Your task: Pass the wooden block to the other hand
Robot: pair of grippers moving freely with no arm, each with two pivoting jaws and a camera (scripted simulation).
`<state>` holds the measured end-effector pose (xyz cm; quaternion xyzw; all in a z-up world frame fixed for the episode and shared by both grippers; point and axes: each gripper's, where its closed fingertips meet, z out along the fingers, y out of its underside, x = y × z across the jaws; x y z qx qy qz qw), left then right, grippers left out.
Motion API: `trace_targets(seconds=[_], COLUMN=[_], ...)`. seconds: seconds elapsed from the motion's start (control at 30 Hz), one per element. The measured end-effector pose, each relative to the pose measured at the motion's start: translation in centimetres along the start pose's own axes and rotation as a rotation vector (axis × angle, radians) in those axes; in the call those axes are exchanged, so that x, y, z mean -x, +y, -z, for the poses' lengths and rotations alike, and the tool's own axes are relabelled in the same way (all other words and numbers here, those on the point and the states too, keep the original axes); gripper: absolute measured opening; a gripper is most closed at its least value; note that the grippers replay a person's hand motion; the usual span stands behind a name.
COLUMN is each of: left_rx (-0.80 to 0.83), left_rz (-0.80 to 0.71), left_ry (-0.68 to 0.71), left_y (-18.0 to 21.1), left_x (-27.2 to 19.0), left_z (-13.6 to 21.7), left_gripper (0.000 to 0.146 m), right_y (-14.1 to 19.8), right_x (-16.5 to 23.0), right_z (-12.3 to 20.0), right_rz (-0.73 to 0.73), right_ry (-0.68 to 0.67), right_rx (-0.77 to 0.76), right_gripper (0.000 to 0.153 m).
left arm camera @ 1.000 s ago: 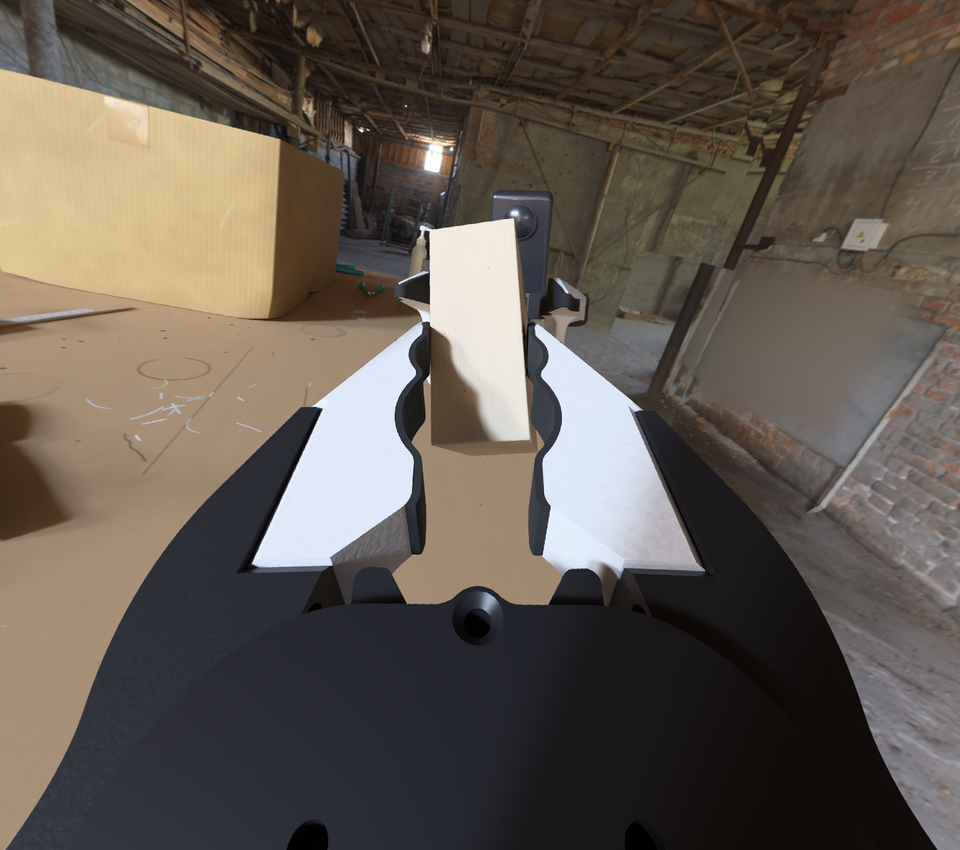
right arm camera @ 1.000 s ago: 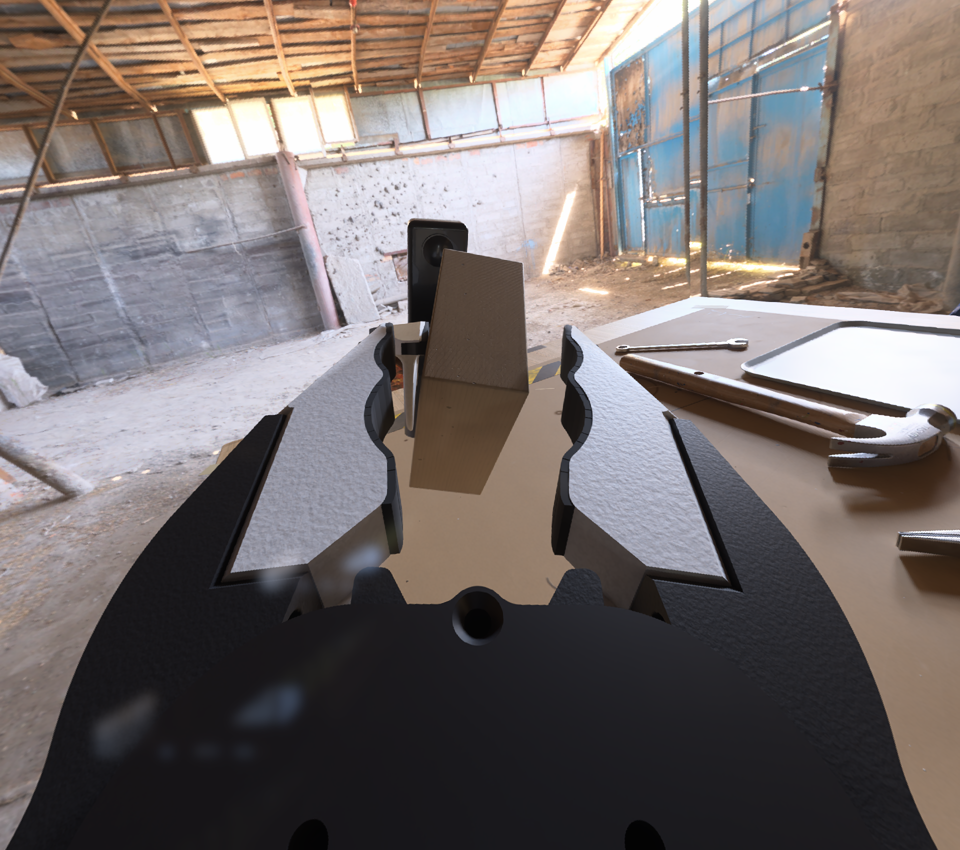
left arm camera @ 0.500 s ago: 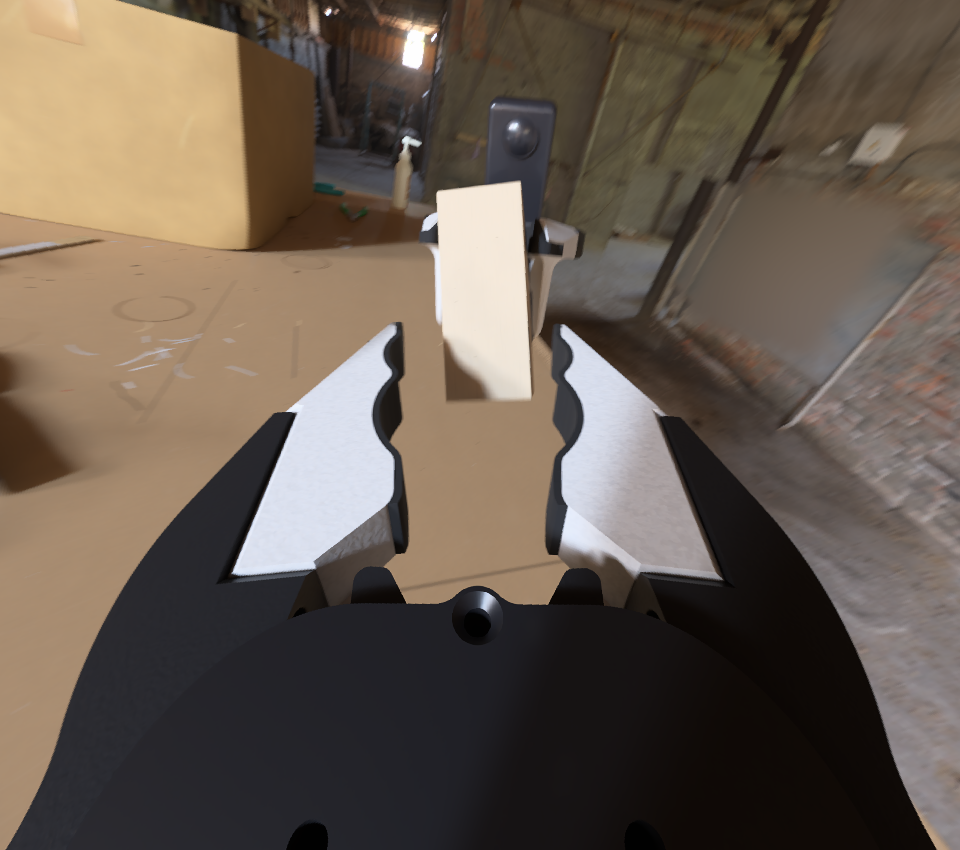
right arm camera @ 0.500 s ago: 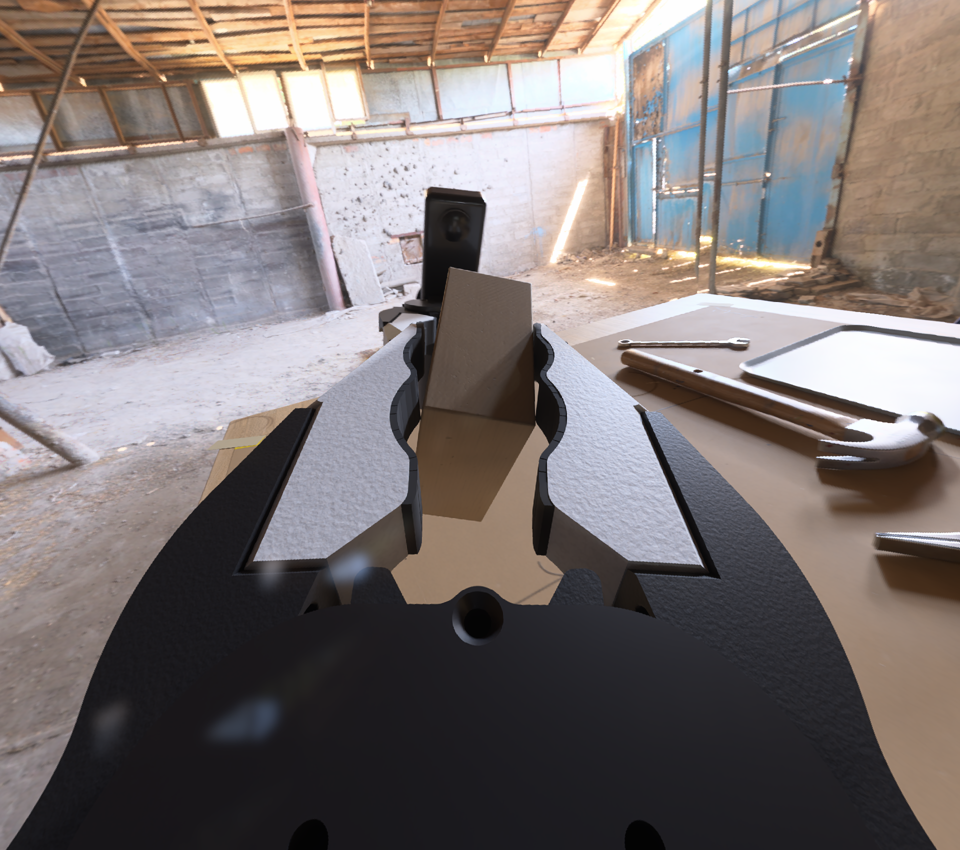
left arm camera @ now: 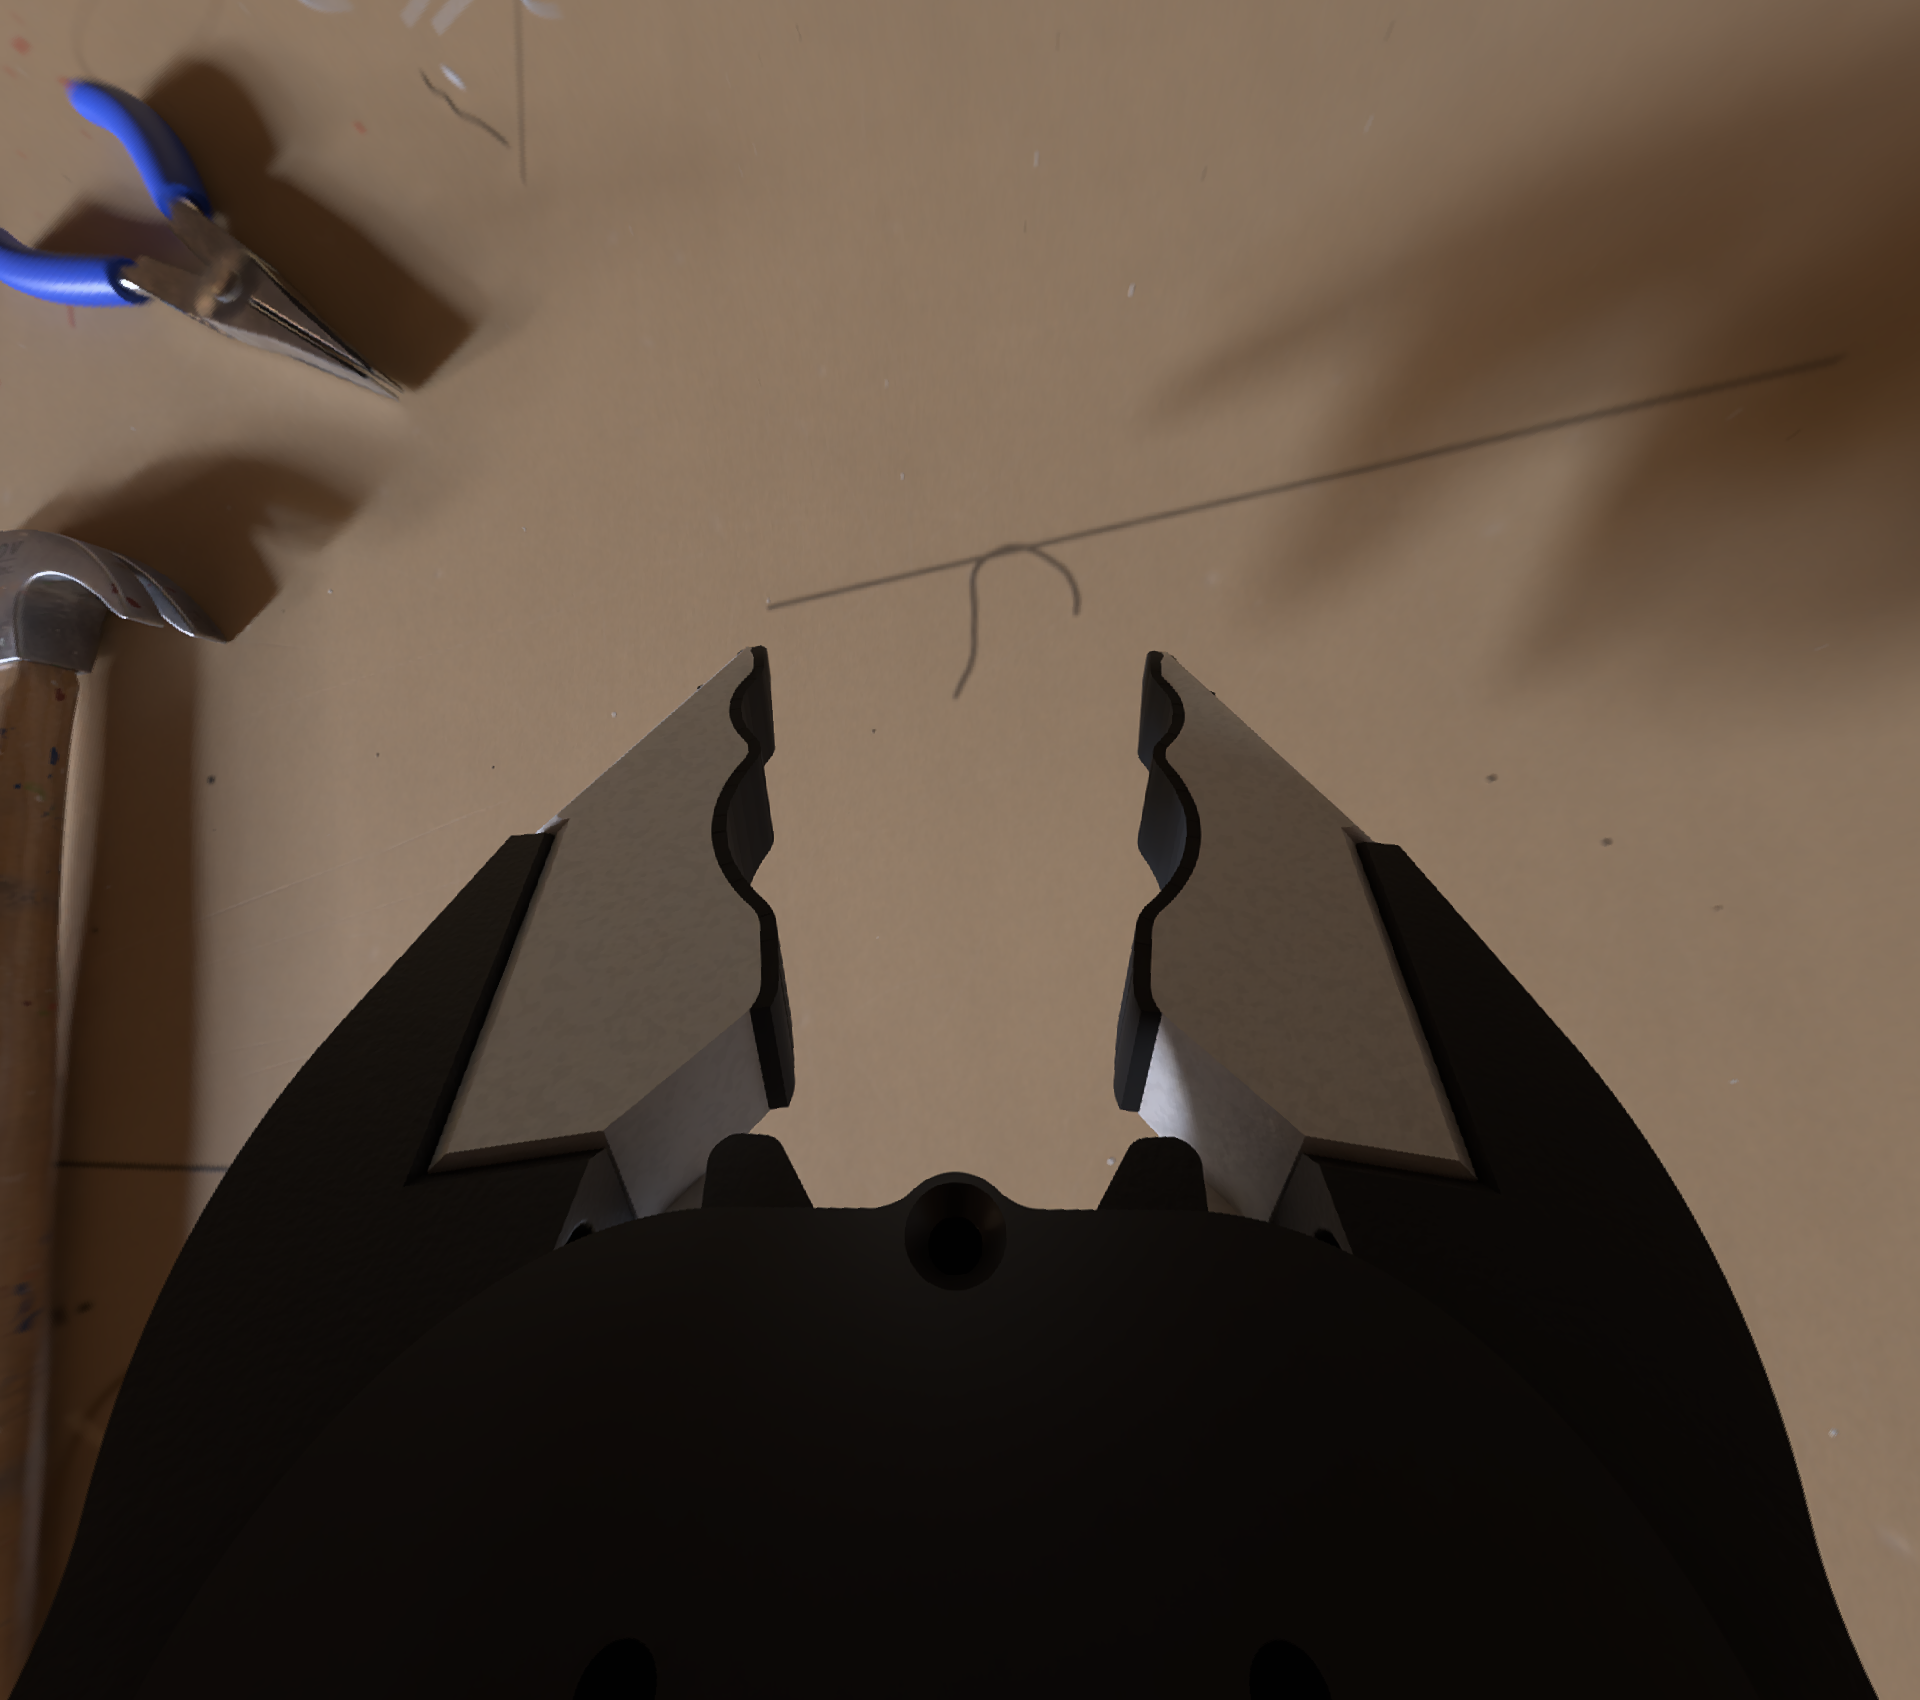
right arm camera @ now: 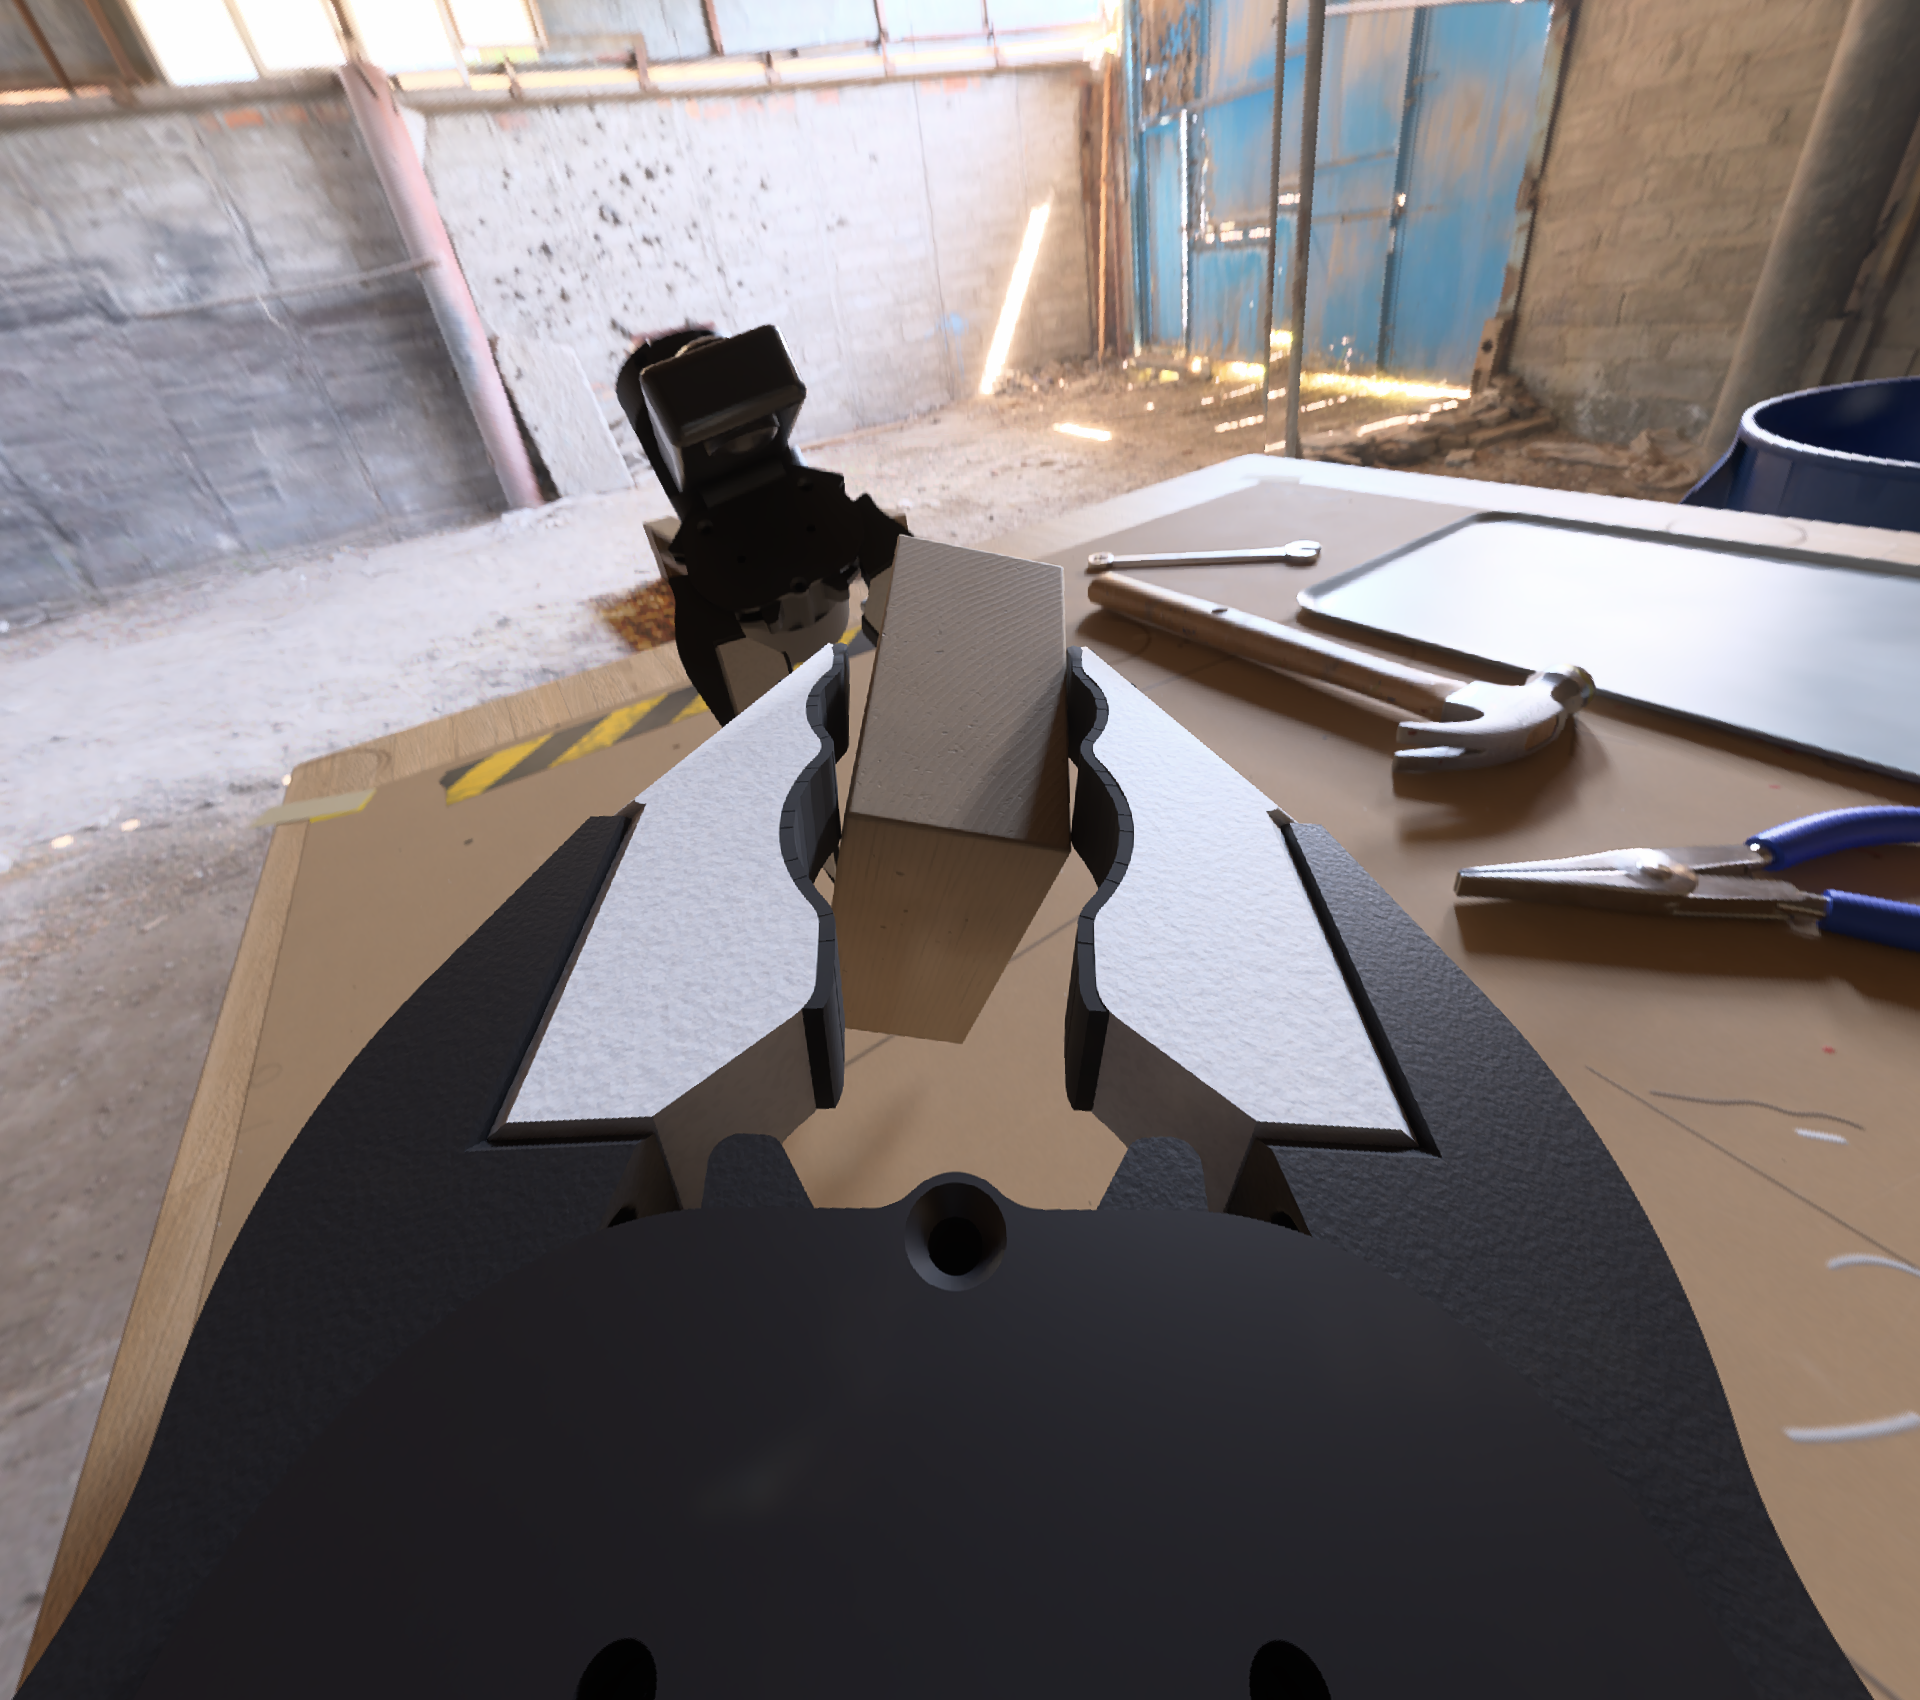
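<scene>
Above tabletop, wooden block (clamped) tilts upright, top leaning right.

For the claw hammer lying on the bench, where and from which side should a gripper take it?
Grip the hammer mid-handle, coming from above with fingers spanning the handle's width. It lies flat on the table, so only top access is open; the wooden shaft is straight and narrow, while the steel head is curved. The tray lies close beside the head end.
</scene>
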<state>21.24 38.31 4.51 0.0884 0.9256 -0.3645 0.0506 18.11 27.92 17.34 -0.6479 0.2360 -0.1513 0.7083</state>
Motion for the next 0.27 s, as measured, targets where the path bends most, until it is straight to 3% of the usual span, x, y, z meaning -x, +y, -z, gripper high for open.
trace_targets(seconds=[0.27], left_rx=[0.361], left_rz=[-0.192], left_ry=[0.067], left_y=[1.0], left_x=[1.3], left_z=[-1.8], left_gripper=[0.063], right_y=[2.0], right_x=[-0.5], right_z=[-0.5], right_rz=[-0.007], right_ry=[0.002], right_rx=[0.085], right_gripper=[0.041])
